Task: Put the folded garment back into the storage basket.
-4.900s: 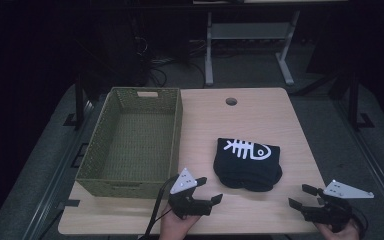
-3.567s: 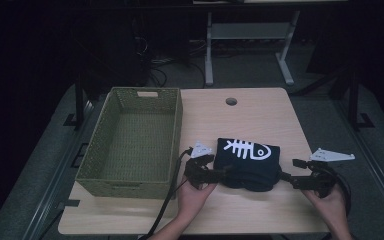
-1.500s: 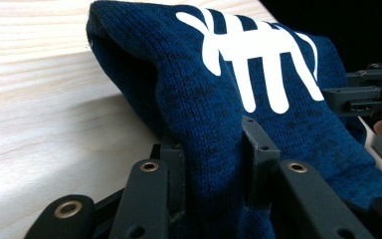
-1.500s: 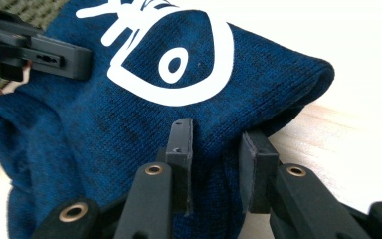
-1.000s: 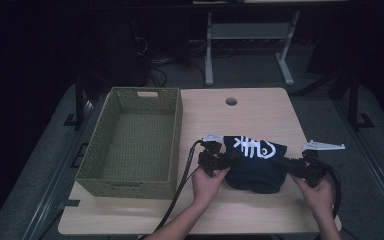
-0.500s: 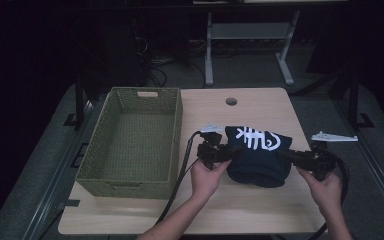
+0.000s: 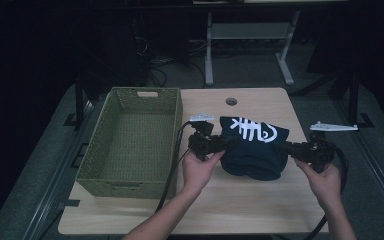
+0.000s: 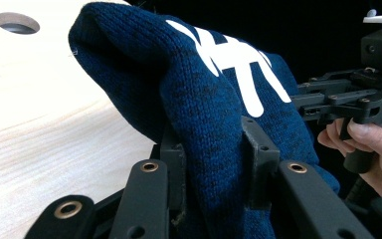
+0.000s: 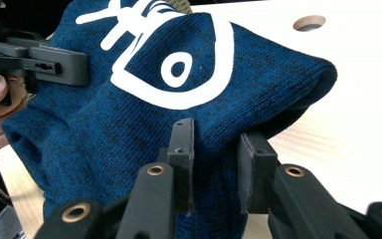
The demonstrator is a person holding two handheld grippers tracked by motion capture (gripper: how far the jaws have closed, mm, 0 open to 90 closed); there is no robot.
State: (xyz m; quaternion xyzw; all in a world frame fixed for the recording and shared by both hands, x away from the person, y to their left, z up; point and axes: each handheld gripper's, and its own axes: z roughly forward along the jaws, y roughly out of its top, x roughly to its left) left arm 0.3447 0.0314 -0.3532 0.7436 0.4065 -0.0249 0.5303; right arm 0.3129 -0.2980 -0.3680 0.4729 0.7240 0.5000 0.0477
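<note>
A folded dark blue knit sweater with a white fish-skeleton print hangs a little above the wooden table, held from both sides. My left gripper is shut on its left edge; in the left gripper view the knit is pinched between the black jaws. My right gripper is shut on its right edge, and in the right gripper view the fabric bunches between the jaws. Each gripper view also shows the other gripper beyond the sweater.
A woven green basket stands on the left part of the table, close to my left hand. A round cable hole sits near the table's far edge. Dark floor and a white desk frame lie beyond.
Both grippers have risen with the sweater between them, lifting it off the table. Before that they came in from the table's near edge and closed on its two sides.
</note>
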